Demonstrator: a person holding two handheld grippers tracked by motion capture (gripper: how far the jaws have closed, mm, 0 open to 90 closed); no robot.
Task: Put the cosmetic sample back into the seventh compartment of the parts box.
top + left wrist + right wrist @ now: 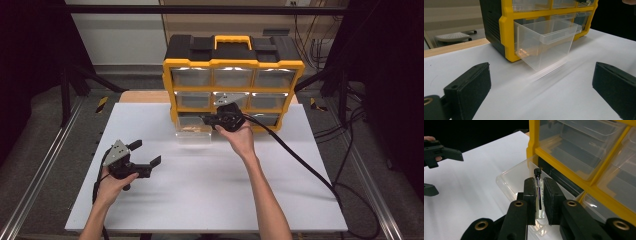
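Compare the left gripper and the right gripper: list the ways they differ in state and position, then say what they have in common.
1. The left gripper has its jaws wide apart with nothing between them; the right gripper is shut on a small clear vial with a black cap.
2. The left gripper sits out over the white table, apart from the cabinet; the right gripper is up against the yellow cabinet, above its pulled-out clear drawer.

Shared: each is black, hand-held and two-jawed.

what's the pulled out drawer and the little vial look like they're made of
Drawer: clear, glossy plastic by the look; the table shows through its walls. Vial held in the right tongs: transparent body, glass or clear plastic, can't tell which, with a matte black cap.
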